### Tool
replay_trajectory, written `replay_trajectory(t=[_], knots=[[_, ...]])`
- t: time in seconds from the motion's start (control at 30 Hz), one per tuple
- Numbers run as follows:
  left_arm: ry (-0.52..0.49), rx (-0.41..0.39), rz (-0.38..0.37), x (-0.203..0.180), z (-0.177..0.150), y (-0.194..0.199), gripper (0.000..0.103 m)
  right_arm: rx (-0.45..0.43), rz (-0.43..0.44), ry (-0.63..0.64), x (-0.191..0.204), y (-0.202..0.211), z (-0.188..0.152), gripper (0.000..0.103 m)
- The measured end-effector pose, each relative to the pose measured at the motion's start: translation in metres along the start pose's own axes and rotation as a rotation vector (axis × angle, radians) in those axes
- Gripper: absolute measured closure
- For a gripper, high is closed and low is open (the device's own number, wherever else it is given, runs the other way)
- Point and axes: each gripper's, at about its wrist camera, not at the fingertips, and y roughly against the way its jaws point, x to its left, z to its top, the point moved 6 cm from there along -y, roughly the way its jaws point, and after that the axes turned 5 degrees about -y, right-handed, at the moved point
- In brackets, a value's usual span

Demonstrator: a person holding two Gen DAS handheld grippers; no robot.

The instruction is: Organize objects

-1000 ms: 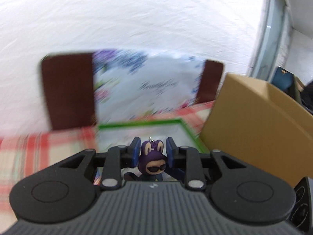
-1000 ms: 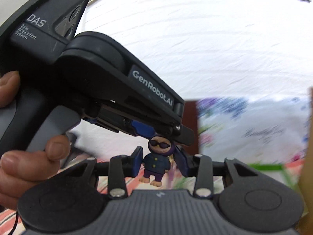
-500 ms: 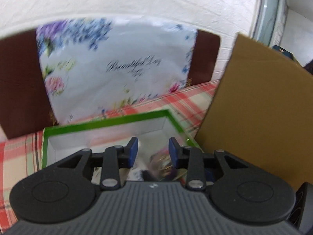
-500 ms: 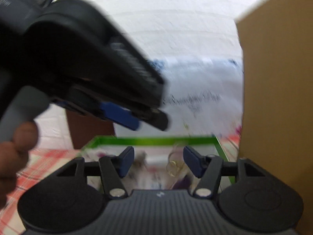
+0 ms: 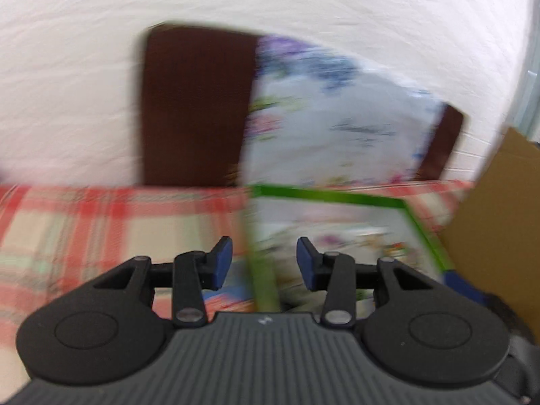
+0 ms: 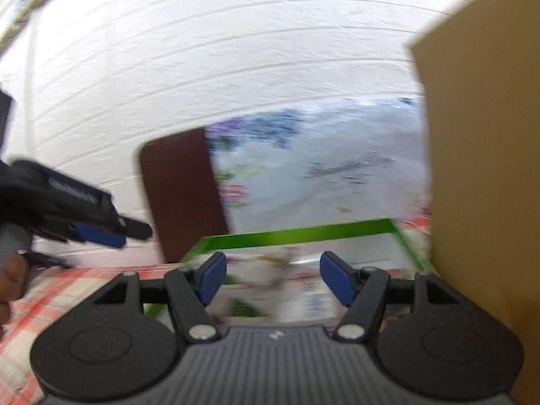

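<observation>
A shallow box with a green rim (image 5: 324, 195) (image 6: 297, 236) lies on the plaid tablecloth (image 5: 101, 222), and small colourful items inside it are blurred. My left gripper (image 5: 265, 258) hovers over the box's left rim; its jaws are opening with nothing between them. In the right wrist view that left gripper (image 6: 101, 233) sits at the far left, held by a hand (image 6: 10, 280). Over the box's near side, my right gripper (image 6: 273, 270) is also opening, and its blue pads (image 6: 211, 278) hold nothing. I cannot make out any figurine.
A tall cardboard box (image 5: 499, 222) (image 6: 479, 168) stands close against the green box's right side. Behind stands a floral panel (image 5: 337, 128) (image 6: 320, 175) between dark brown boards (image 5: 195, 108), against a white brick wall. The plaid cloth (image 6: 50, 290) stretches out to the left.
A second ago both grippers had a purple figurine between their jaws. It is gone from both, the jaws stand wider, and the left gripper has swung left off the box.
</observation>
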Motion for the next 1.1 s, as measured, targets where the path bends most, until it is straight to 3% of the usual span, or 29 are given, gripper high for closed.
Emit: replay_trajectory(t=[0.07,0.23,0.3,0.4,0.57,0.67,0.77,0.83,0.97,1.1], knots=[[0.034,0.063,0.049,0.029,-0.010,-0.007,0.059,0.011,0.054,0.038,0.025,0.001,-0.008,0.037],[0.112,0.186,-0.056,0.056,-0.029,-0.031,0.056,0.081,0.166,0.136,0.080,0.000,-0.045,0.034],[0.118,0.192,-0.092,0.055,-0.032,-0.039,0.052,0.113,0.187,0.163,0.091,-0.003,-0.057,0.034],[0.079,0.145,-0.089,0.059,-0.020,-0.057,0.052,0.168,0.219,0.178,0.099,-0.008,-0.071,0.034],[-0.032,0.124,-0.225,0.052,0.007,-0.097,0.052,0.253,0.256,0.182,0.103,-0.015,-0.096,0.034],[-0.053,0.185,-0.357,0.045,0.000,-0.121,0.053,0.293,0.258,0.195,0.106,-0.020,-0.107,0.034],[-0.073,0.253,-0.383,0.042,-0.023,-0.140,0.057,0.314,0.258,0.165,0.104,-0.026,-0.107,0.031],[-0.079,0.219,-0.402,0.042,-0.031,-0.129,0.058,0.329,0.254,0.147,0.101,-0.030,-0.108,0.031],[-0.005,0.231,-0.466,0.045,-0.056,-0.095,0.059,0.348,0.256,0.133,0.099,-0.032,-0.110,0.031],[-0.002,0.201,-0.420,0.040,-0.089,-0.050,0.057,0.382,0.260,0.149,0.100,-0.030,-0.112,0.028]])
